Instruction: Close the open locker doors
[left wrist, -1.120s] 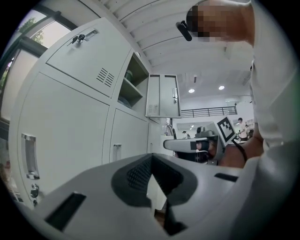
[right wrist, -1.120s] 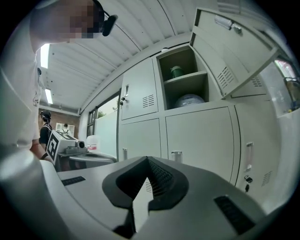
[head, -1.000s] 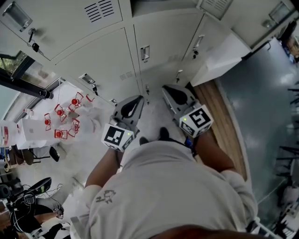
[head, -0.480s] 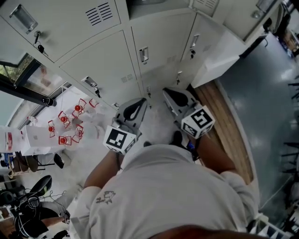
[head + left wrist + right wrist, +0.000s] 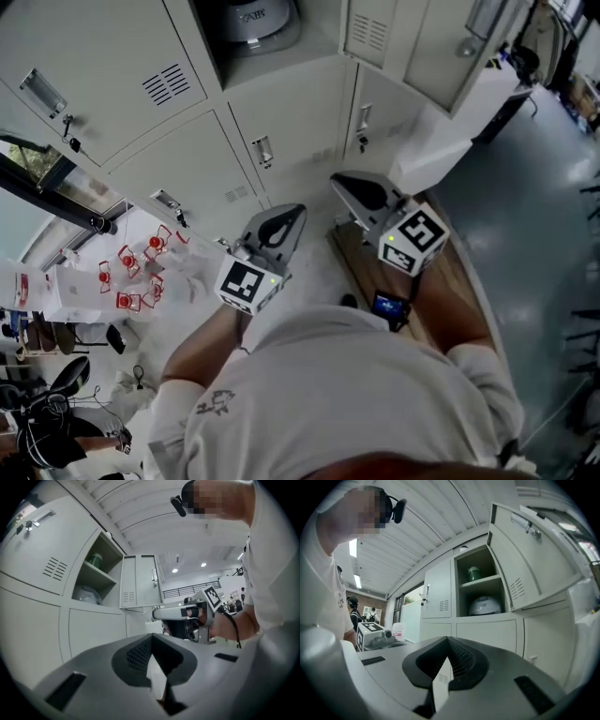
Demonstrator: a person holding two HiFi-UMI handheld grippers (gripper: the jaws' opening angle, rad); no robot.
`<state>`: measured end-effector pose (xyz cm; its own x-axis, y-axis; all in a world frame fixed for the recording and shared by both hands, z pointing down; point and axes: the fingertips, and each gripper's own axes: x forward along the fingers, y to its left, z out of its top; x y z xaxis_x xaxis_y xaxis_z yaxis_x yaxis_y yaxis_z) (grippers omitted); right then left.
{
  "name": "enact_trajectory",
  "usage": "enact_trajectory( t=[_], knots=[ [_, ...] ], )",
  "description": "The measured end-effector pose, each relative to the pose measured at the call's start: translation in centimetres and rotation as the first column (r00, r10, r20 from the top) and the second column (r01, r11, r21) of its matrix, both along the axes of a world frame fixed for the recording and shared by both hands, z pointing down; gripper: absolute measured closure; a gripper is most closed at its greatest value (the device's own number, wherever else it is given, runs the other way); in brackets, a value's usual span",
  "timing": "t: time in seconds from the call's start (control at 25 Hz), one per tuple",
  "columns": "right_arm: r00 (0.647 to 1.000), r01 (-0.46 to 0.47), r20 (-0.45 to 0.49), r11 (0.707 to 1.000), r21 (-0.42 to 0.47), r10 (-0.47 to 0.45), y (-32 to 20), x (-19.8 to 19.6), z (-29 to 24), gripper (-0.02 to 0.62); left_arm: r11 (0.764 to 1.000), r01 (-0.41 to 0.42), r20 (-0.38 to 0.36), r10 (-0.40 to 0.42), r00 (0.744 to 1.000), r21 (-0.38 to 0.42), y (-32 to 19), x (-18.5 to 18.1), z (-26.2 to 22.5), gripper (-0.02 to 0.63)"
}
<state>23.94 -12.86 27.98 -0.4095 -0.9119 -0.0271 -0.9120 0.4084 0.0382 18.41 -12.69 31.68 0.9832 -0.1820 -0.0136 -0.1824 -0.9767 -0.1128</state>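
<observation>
Right gripper view shows the open door [image 5: 536, 559] on an upper locker, swung out to the right of its compartment [image 5: 480, 581]. A helmet [image 5: 485, 605] lies on the lower shelf and a green container [image 5: 474, 573] stands above it. The neighbouring doors in this view are flush.

Head view places both grippers in front of the locker bank, well apart from that door. The left gripper [image 5: 298, 212] has its jaws together with nothing between them. The right gripper [image 5: 339, 180] is likewise closed and empty. A white panel [image 5: 450, 127] juts out at the lower right. It may be a second open door, but this cannot be confirmed.

Handling, as judged:
- The door looks like thin painted sheet metal: light, stiff, free on its hinge.
- No grasp is needed. Press the closed jaw tips on the outer face.
- Apply force near the free edge, beside the handle [image 5: 526, 525], far from the hinge.
- Painted steel is smooth, so push square-on to avoid skidding.
- A hard shove may rebound off the latch.
</observation>
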Motion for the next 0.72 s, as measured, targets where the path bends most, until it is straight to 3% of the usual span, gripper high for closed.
enact_trajectory(
  t=[0.32,0.56,0.72],
  knots=[
    [0.988,0.151,0.009,0.987,0.058,-0.152,4.9,9.8,-12.0,0.590,0.995,0.015,-0.022,-0.013,1.000,0.101,0.9,8.1,-5.3,0.606],
    [0.955,0.295,0.004,0.951,0.099,-0.296,8.5,16.4,-21.7,0.495,0.985,0.086,-0.048,-0.080,0.996,0.148,0.6,11.0,-7.4,0.606],
    [0.951,0.308,-0.058,0.941,0.142,-0.303,9.1,20.7,-26.7,0.466,0.978,0.117,-0.041,-0.112,0.993,0.170,0.6,11.9,-7.6,0.606]
  ],
)
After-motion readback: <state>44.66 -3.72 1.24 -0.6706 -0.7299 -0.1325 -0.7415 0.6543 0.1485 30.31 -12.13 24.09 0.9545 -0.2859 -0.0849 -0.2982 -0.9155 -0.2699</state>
